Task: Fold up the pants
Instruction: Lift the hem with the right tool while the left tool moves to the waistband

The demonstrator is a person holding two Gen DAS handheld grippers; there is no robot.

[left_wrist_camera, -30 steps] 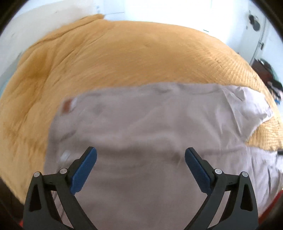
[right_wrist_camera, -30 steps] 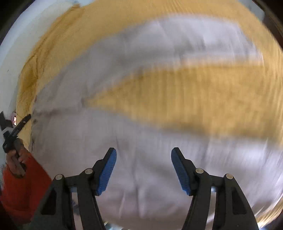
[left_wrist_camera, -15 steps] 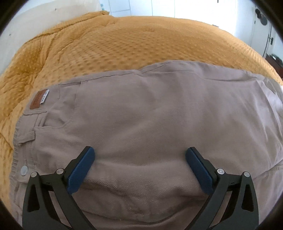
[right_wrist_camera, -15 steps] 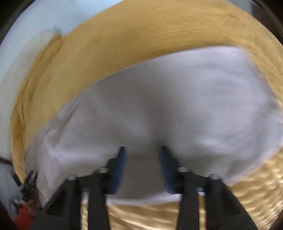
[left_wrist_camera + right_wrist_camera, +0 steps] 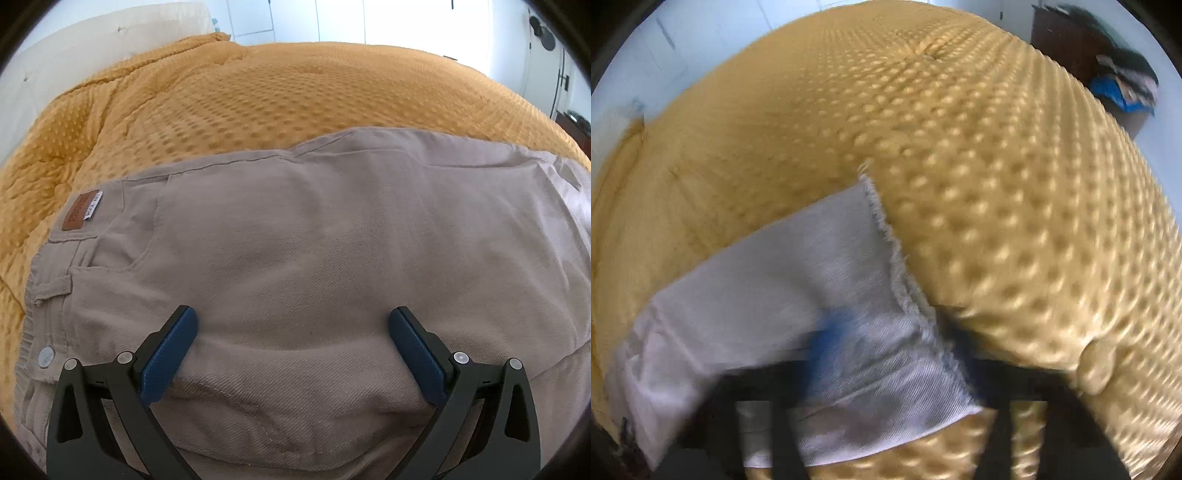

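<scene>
The bed (image 5: 295, 96) fills both views, its dimpled mustard cover running right out to the edges. Spread across it are the pants (image 5: 314, 236), beige, lying flat with one leg stacked on the other, waistband off to the left in the left wrist view.

A second ago the legs lay apart with a wedge of yellow cover between them; that gap is gone now, so the lengthwise fold looks done.

And here's the change on the right! The right hand-held gripper (image 5: 849, 354) has swept along the leg to the frayed hem (image 5: 886, 236), and its jaws, wide a second ago, have snapped together on the cloth; the picture is blurred, but a blue pad shows pressed into the fabric near the cuff. That reads as a grip taken for the next fold, hem toward waist.

On the left, the left hand-held gripper (image 5: 293, 338) has dropped in low over the seat of the pants and settled, jaws spread wide, nothing between them, pads either side of a soft ridge of fabric.

Small details: the leather patch (image 5: 75, 218) sits at the waistband corner, a belt loop (image 5: 51, 290) below it, and the button (image 5: 46, 355) nearest the left jaw.
</scene>
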